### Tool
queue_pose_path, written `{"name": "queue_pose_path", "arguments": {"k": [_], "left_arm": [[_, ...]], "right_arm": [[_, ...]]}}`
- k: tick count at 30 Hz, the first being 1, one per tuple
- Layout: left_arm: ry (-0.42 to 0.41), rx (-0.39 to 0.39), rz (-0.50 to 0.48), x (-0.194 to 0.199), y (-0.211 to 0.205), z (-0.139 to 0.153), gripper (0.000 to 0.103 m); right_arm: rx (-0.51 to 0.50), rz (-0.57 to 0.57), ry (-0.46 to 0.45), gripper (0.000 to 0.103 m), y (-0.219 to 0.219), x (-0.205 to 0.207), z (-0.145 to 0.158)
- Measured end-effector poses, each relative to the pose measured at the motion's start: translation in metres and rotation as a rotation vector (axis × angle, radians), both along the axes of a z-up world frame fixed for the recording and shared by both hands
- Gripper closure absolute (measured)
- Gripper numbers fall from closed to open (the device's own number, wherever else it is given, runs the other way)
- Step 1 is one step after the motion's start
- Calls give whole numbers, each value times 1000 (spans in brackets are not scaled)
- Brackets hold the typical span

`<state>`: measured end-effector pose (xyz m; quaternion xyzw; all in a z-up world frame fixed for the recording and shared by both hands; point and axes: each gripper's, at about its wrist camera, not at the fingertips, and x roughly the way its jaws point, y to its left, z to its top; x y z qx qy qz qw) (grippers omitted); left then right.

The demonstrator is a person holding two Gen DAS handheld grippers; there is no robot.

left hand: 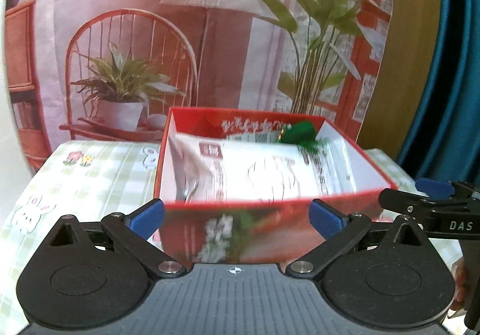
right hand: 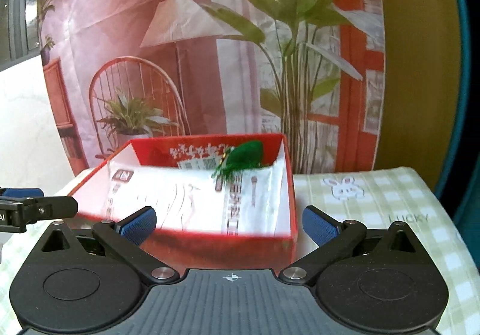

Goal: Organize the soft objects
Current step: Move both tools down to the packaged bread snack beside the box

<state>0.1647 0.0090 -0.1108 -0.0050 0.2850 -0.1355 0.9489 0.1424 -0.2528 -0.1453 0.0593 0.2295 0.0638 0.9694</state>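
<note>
Both grippers, left (left hand: 237, 216) and right (right hand: 229, 222), hold their fingers spread wide and empty before the red box (left hand: 336, 137) on the checked bench cloth (right hand: 390, 200); a green soft toy (right hand: 247, 156) lies inside it, on a white packet (right hand: 186, 197)

You are looking at a red box (left hand: 270, 216) sitting open-topped on the checked cloth, its inner walls white. A white plastic packet (left hand: 255, 170) printed with red and dark text is lying flat across its floor, filling most of it. A green fuzzy soft object (right hand: 244, 156) is resting on the packet's far end, leaning against the box's back wall near the right corner.
</note>
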Motion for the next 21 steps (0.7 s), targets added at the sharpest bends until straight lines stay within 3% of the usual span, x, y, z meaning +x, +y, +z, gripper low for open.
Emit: {"name": "queue_pose_path", "arguments": {"k": [8, 13, 18, 21], "left_arm": [[41, -56, 45, -36, 6, -37, 0], [70, -34, 31, -49, -1, -55, 0], [103, -16, -1, -53, -6, -65, 0], [114, -18, -3, -52, -6, -67, 0]], "right_arm": [[-35, -21, 78, 0, 2, -43, -41], [-119, -11, 107, 0, 5, -64, -58], [-49, -40, 171, 0, -13, -68, -74], [-83, -76, 196, 1, -15, -70, -81]]}}
